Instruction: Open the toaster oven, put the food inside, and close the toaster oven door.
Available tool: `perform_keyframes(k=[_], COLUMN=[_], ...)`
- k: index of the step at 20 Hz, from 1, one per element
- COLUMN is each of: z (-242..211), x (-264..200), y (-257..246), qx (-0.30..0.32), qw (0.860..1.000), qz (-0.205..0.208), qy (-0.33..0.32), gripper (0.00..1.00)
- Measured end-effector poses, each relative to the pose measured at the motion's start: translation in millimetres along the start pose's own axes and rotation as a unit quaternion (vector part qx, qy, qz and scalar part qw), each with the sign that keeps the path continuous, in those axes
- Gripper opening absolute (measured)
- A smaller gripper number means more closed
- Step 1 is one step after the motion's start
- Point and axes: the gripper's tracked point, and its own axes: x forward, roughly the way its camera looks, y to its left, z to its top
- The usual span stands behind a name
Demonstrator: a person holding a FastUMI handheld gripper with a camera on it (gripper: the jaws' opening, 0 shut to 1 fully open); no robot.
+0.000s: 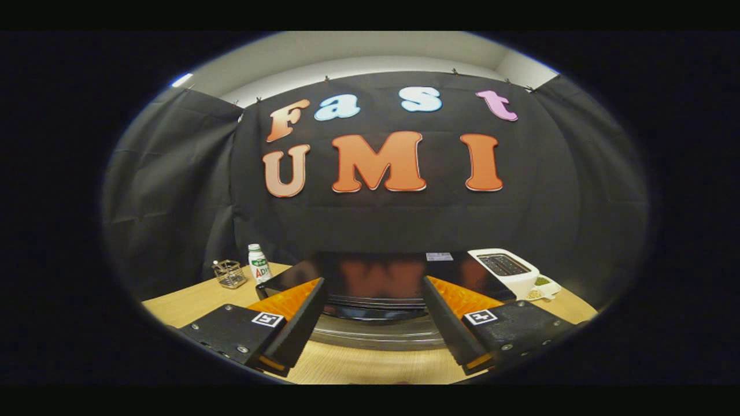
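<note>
The oven (376, 283) sits on the table (191, 303) just ahead of our fingers, and we look down on it from slightly above. Its dark, glossy top fills the space between the two fingers and carries a reddish reflection. Along its near edge we see a shiny metal band, which looks like the door's handle or front trim; we cannot tell from this angle whether the door is open or closed. A small pale sticker (439, 256) lies on the far right part of the top.

Our gripper (373, 315) is spread wide, its fingers well apart with nothing between them but the oven's front beyond. The tips reach to about the oven's near edge, one on each side of the middle; whether they touch it we cannot tell. Each finger carries a square black-and-white marker (267, 319) on its upper face.

To the right of the oven, close beside it, stands a white toaster (506, 268) with two dark slots on top. Just beyond the toaster is a small white dish (546, 287) holding something green and something pale, too small to make out.

To the left, near the oven's far corner, a small white bottle (259, 263) with a green label stands upright. Beside it is a little wire basket (229, 274). The table is pale wood.
</note>
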Motion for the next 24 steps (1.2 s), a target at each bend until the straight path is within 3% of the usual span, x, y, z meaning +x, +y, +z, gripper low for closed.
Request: perform_keyframes(k=[11, 24], z=[-30.6, -65.9], x=[15.7, -74.4], y=[11.9, 27.4], qx=[-0.005, -0.021], qw=[1.000, 0.996], qz=[0.001, 0.086], qy=[0.003, 0.017], gripper=[0.97, 0.93])
